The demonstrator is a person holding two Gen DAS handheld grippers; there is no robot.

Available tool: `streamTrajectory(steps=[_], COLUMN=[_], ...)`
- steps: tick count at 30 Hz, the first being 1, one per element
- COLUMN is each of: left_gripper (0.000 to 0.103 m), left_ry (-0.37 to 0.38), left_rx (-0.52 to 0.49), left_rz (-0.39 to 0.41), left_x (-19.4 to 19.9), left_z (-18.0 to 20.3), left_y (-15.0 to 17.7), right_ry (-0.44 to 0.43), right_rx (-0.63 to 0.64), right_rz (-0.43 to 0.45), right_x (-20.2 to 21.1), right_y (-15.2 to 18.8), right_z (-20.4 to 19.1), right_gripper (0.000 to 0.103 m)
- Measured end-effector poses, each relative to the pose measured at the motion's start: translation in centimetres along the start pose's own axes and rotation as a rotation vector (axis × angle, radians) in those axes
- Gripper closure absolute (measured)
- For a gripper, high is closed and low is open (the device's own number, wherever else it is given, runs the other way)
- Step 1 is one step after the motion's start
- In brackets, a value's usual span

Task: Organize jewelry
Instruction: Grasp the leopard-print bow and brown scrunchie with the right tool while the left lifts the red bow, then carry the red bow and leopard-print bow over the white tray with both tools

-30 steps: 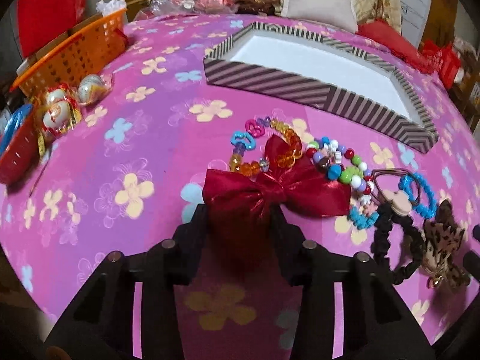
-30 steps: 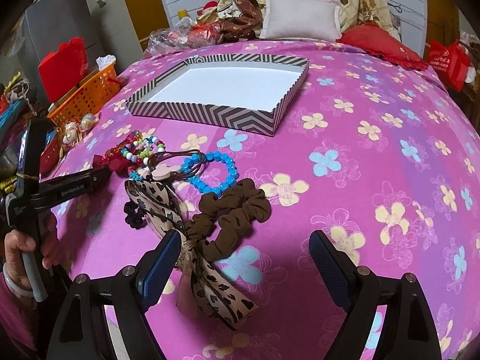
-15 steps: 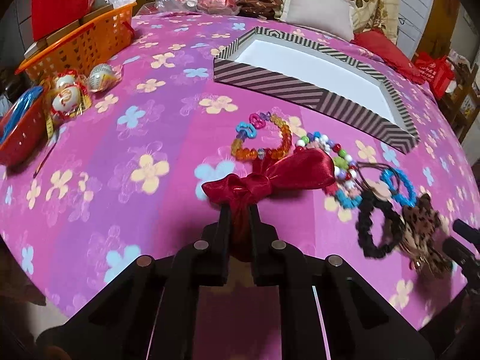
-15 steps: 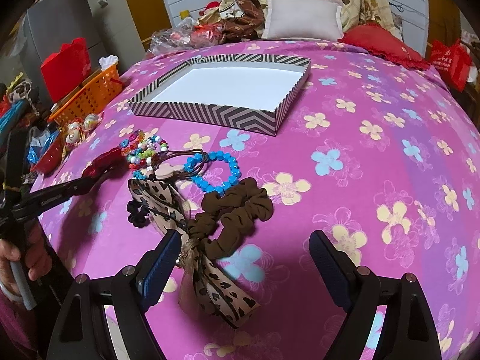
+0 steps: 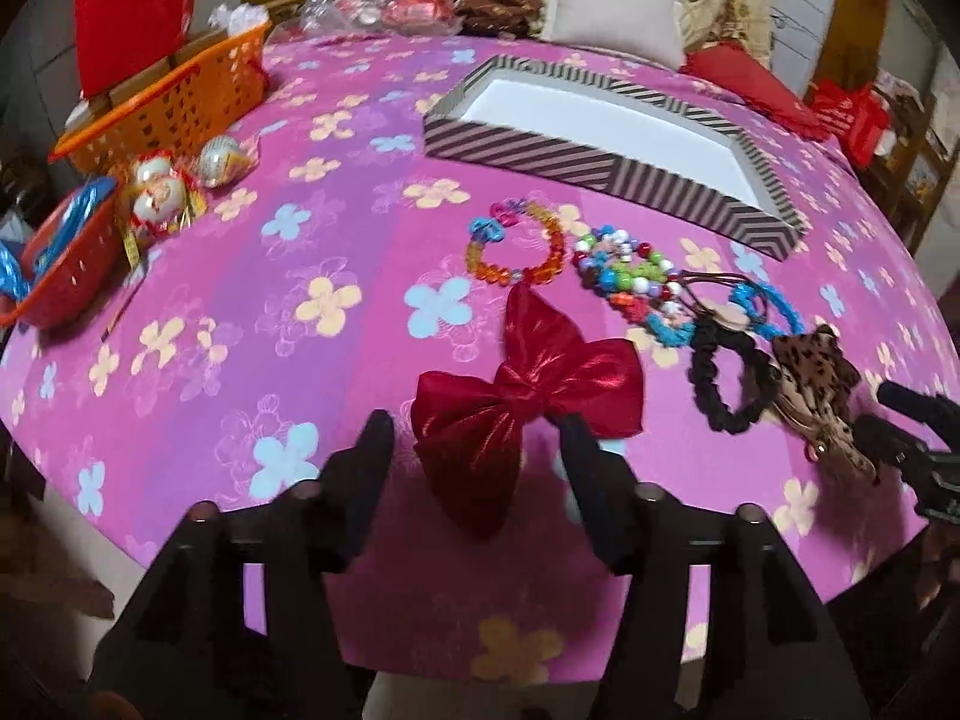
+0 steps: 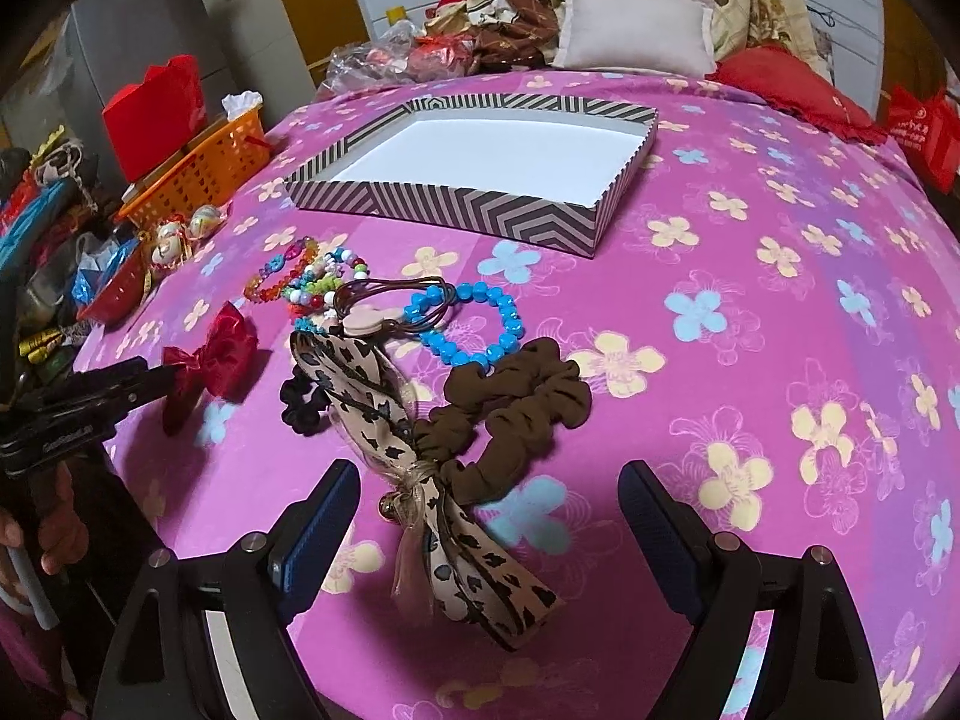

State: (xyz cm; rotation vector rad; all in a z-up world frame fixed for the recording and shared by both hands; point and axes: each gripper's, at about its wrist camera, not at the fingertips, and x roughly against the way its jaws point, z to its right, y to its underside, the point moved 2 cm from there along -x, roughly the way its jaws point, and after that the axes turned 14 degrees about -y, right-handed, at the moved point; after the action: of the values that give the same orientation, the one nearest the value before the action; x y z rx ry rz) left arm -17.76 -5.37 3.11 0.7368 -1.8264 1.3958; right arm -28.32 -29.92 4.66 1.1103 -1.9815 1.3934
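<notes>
Red bow (image 5: 528, 402) lies near bed edge, claw (image 5: 477, 450) parted.

bow (image 5: 528, 396) red | box (image 5: 600, 171) chevron-striped | cloth (image 5: 240, 312) pink, flowered

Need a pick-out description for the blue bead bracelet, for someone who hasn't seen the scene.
Start at the striped tray on the pink flowered bedspread. Just in front of it lies a jewelry cluster; the blue bead bracelet is the ring beside the brown scrunchie, the only single-colour bright-blue strand.

The striped box (image 6: 474, 204) sits on the pink bedspread (image 6: 780, 360). Nearer than the box lie bead bracelets (image 6: 312, 282), a brown scrunchie (image 6: 516, 414) and a leopard bow (image 6: 384, 420).
</notes>
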Motion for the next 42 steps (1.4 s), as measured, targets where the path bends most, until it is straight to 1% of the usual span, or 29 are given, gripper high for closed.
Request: streamTrajectory(steps=[4,7,9,12,16,22,26,30,33,34,35,36,37,38,39,40,42], left_gripper=[0.042,0.042,0.042,0.042,0.042,0.042,0.042,0.042,0.032,0.032,0.032,0.032,0.032,0.032,0.033,0.038,0.054], left_ry=[0.013,-0.011,-0.013,-0.012,-0.019,-0.012,0.021,0.074,0.067,0.062,0.057,0.048,0.036,0.027,0.025,0.028,0.043], left_rx=[-0.053,-0.119,-0.145,-0.158,-0.158,-0.16,-0.13,-0.091,-0.095,-0.099,-0.105,-0.114,-0.123,-0.128,-0.129,-0.127,-0.121], left_rz=[0.037,0.058,0.054,0.026,0.008,-0.02,-0.029,-0.019,-0.015,-0.01,-0.01,-0.009,-0.007,-0.006,-0.008,-0.017,-0.029], left_x=[1.1,0.8,0.1,-1.4,-2.9,-4.3,-4.6,-3.9,-3.9,-4.0,-4.0,-4.2,-4.3,-4.4,-4.6,-4.9,-5.2], left_z=[0.7,1.5,1.8,1.8,1.5,1.7,1.4,1.1,1.4,1.6,1.8,2.0,2.2,2.4,2.4,2.5,2.6], left_y=[-0.4,-1.0,-1.2,-1.5,-1.6,-1.4,-1.6,-2.4,-2.9,-3.0,-3.0,-3.1,-3.0,-3.0,-2.9,-2.8,-2.5], right_ry=[-0.001,-0.005,-0.011,-0.027,-0.031,-0.008,0.028,0.062,0.087,0.088,0.09,0.093,0.093,0.089,0.081,0.079,0.07], right_rx=[-0.003,-0.004,-0.002,0.016,0.056,0.053,0.083,0.106,0.129,0.128,0.126,0.124,0.125,0.125,0.122,0.118,0.119], right_rz=[-0.003,-0.009,-0.013,-0.018,-0.035,-0.058,-0.046,-0.033,-0.03,-0.024,-0.014,-0.006,0.007,0.017,0.025,0.027,0.027], right_x=[0.1,0.0,-0.1,-0.2,-1.2,-3.3,-3.8,-4.1,-4.2,-4.2,-4.1,-3.9,-3.7,-3.5,-3.3,-3.2,-3.0], right_y=[0.1,0.3,0.3,0.2,0.1,-0.3,-0.6,-0.7,-0.5,-0.5,-0.4,-0.4,-0.4,-0.3,-0.4,-0.4,-0.2], right_z=[0.2,0.3,0.2,-0.2,-0.7,0.0,0.0,0.0,-0.2,-0.2,-0.1,0.0,0.0,0.1,0.2,0.3,0.5], right_gripper=[0.017,0.017,0.017,0.017,0.017,0.016,0.015,0.015,0.015,0.015,0.019,0.029,0.036,0.051,0.062,0.063,0.069])
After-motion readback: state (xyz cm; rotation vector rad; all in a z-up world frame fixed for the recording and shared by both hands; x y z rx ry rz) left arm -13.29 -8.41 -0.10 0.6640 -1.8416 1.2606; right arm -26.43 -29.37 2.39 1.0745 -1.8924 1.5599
